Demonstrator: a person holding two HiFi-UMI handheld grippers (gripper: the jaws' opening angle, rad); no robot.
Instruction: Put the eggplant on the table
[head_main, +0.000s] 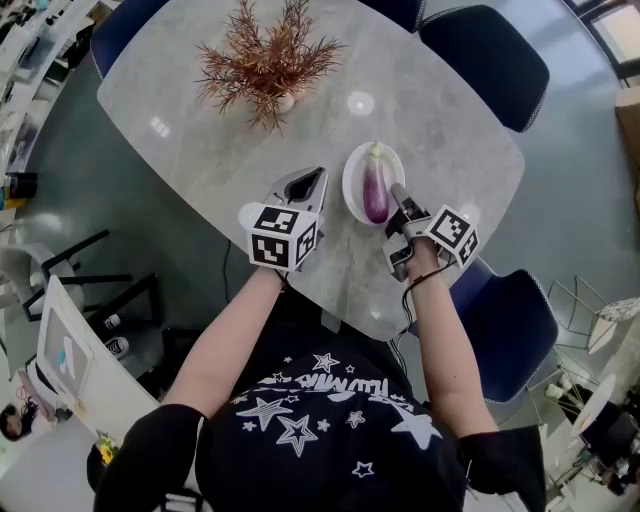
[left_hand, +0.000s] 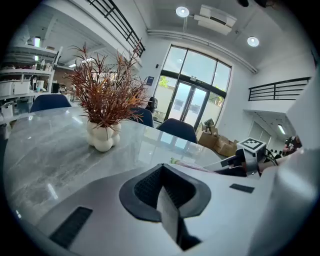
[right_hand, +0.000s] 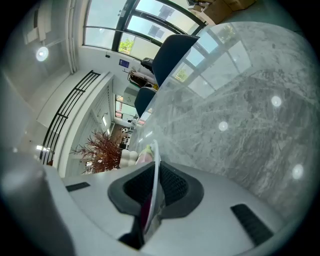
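A purple eggplant (head_main: 375, 190) with a green stem lies on a small white plate (head_main: 351, 187) near the front edge of the grey marble table (head_main: 200, 130). My right gripper (head_main: 398, 196) is shut on the plate's near right rim. In the right gripper view the plate's thin edge (right_hand: 156, 165) runs between the jaws, with the eggplant (right_hand: 145, 153) just beyond. My left gripper (head_main: 306, 184) hovers just left of the plate, shut and holding nothing. In the left gripper view, its jaws (left_hand: 168, 202) meet, and the eggplant (left_hand: 191, 164) shows beyond them.
A white vase of dried reddish branches (head_main: 268, 62) stands at the table's far middle. Dark blue chairs stand at the far right (head_main: 490, 55) and at my near right (head_main: 503, 322). The table's front edge (head_main: 345, 315) is close to my body.
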